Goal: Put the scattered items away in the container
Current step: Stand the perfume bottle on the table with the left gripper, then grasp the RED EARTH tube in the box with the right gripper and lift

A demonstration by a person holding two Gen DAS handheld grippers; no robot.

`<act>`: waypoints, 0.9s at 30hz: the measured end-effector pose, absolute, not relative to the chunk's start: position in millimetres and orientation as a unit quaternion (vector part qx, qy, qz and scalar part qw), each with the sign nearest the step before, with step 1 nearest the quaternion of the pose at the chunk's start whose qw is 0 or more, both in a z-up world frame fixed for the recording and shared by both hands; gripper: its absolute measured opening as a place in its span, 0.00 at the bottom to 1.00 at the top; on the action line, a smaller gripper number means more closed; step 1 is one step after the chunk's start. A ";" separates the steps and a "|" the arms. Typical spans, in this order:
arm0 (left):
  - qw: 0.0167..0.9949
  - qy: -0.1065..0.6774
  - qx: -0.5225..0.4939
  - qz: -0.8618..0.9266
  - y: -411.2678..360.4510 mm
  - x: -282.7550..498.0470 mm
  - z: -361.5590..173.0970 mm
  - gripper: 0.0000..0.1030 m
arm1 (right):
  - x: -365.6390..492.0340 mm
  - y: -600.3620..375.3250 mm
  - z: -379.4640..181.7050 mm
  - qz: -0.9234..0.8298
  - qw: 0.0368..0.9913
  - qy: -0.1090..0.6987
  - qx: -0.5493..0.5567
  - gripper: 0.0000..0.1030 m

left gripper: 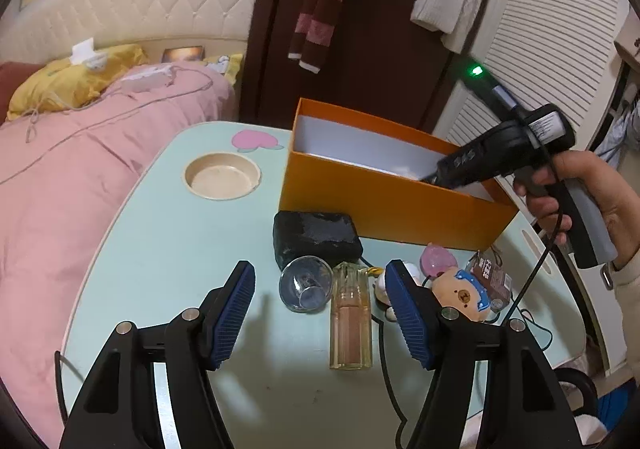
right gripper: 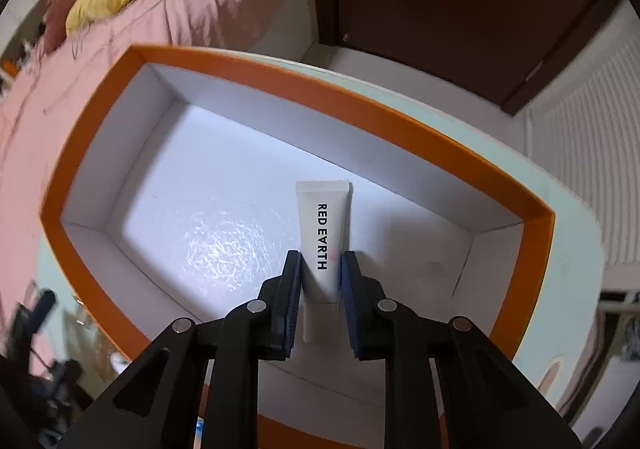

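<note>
An orange box [left gripper: 384,205] with a white inside stands at the back of the pale green table [left gripper: 160,233]. My right gripper [right gripper: 320,261] is shut on a white "RED EARTH" tube [right gripper: 322,233] and holds it inside the box [right gripper: 304,89], over its floor. In the left wrist view the right gripper's body [left gripper: 480,157] reaches into the box. My left gripper [left gripper: 320,281] is open above the table, with a clear glass cup [left gripper: 306,283] on its side and a clear perfume bottle [left gripper: 351,321] between its fingers. A black pouch [left gripper: 316,235] lies against the box.
A bear plush [left gripper: 460,291], a pink round item [left gripper: 438,259], a brown packet [left gripper: 492,275] and a black cable [left gripper: 384,361] lie to the right. A round cup recess [left gripper: 222,177] is in the table. A pink bed [left gripper: 60,169] is left, a dark door [left gripper: 380,29] behind.
</note>
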State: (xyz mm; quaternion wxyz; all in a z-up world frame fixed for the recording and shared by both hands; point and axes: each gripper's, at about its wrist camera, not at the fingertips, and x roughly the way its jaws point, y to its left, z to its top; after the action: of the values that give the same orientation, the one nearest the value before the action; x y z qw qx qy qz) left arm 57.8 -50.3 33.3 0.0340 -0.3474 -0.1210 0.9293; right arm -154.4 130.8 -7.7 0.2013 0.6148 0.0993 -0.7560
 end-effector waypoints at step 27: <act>0.040 -0.187 -0.294 0.937 -69.4 52.7 66.6 0.71 | 2.9 185.9 -3.4 -0.802 0.296 -0.043 0.517 0.25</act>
State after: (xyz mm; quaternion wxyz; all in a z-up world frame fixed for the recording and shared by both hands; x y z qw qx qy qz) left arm 52.7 -69.4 66.6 0.0397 -0.2937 -0.1872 0.9366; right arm 2.9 185.9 -3.4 0.2959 0.5173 -0.0430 -0.8019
